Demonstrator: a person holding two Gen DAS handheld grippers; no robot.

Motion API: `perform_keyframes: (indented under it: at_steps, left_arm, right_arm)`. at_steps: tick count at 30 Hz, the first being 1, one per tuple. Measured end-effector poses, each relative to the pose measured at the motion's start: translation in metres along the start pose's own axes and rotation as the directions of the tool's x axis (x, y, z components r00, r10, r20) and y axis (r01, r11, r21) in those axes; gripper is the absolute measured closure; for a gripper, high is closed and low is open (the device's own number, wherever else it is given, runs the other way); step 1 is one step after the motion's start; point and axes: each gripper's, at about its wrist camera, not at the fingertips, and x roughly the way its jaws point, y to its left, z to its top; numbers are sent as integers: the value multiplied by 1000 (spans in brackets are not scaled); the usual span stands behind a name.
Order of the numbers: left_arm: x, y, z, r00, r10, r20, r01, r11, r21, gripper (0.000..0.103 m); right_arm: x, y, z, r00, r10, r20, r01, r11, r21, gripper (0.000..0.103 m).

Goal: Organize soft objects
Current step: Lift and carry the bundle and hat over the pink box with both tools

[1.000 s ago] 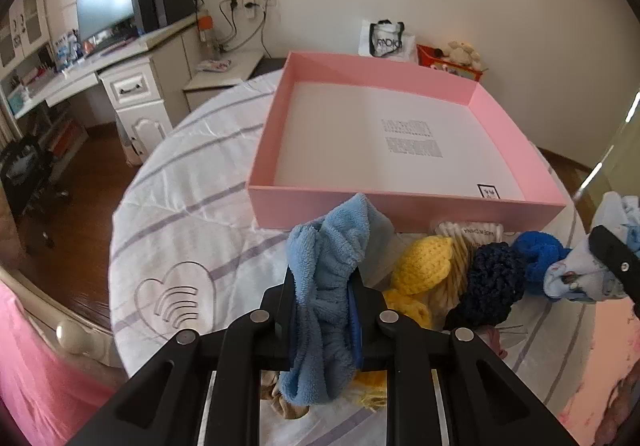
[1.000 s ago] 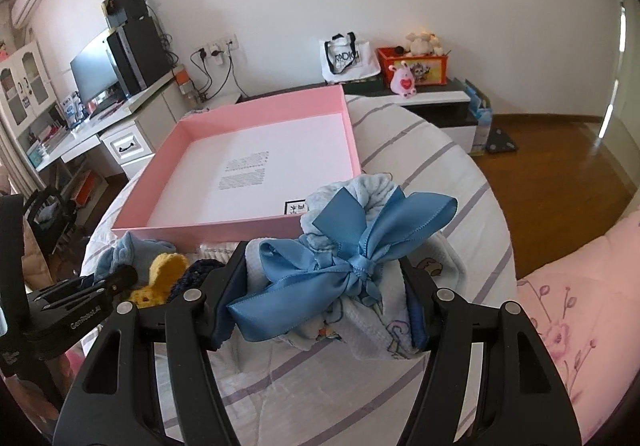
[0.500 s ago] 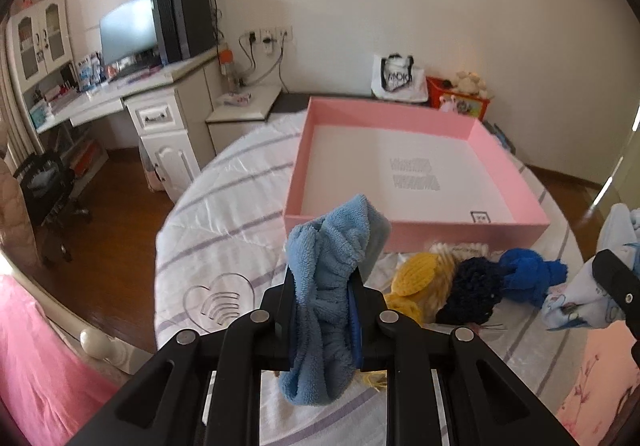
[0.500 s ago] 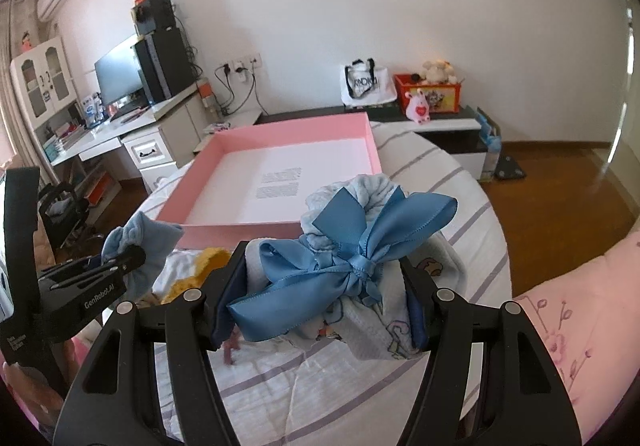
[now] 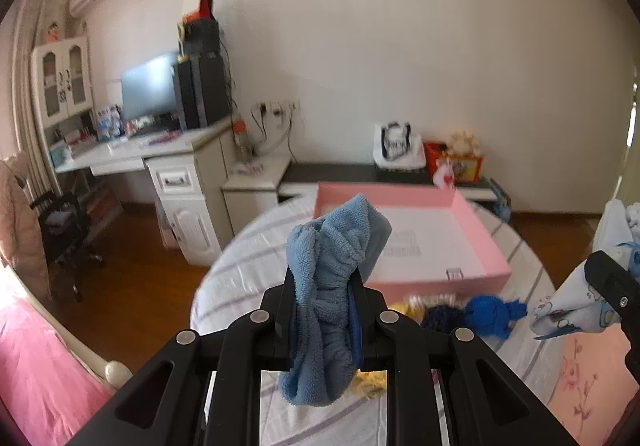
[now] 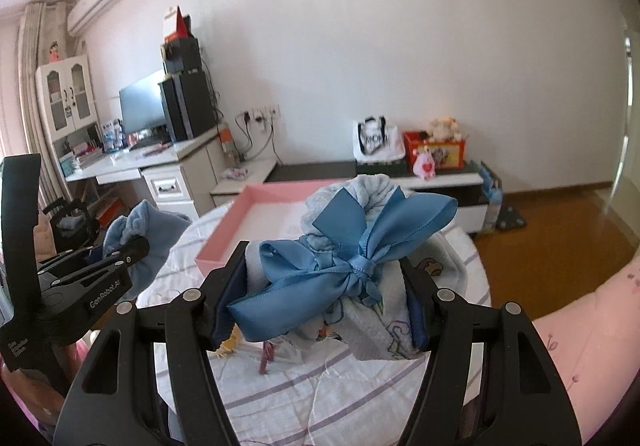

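Observation:
My left gripper (image 5: 325,290) is shut on a light blue terry cloth (image 5: 328,286), held high above the round table; it also shows in the right wrist view (image 6: 132,246). My right gripper (image 6: 324,286) is shut on a pale blue printed cloth bundle tied with a blue satin bow (image 6: 344,258), also lifted; it shows at the right edge of the left wrist view (image 5: 576,310). The open pink box (image 5: 472,230) lies on the table ahead. Yellow, navy and bright blue knitted items (image 5: 488,316) lie in front of the box.
The round table has a white cloth with lilac stripes (image 6: 320,394). A white desk with monitor (image 5: 148,89) stands at left, a low cabinet with a bag and toys (image 6: 432,145) along the far wall, and pink bedding (image 5: 32,374) lies at the lower left.
Both grippers have risen and pulled back with their cloths still held; the table and pink box now look smaller and lower, with more of the room in view.

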Motion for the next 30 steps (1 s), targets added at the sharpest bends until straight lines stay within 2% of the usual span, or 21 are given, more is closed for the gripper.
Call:
perform_keyframes:
  at_steps: [8,14,30]
  left_arm:
    - [-51,-3,-9,994,-2,113,2,1000,-5,86]
    - [-73,-3,-26,988,-10,152,10,1000,-2,86]
    - [-80,5,-43,987,-8,159,10,1000,-9,86]
  right_arm:
    - [-32,10,15,995,8,103,-5,1000,-26,40]
    - [-50,14,18,988,8,154,-2,999,-41,40]
    - [-54,11,14,986,10,167,-2,999,-46,40]
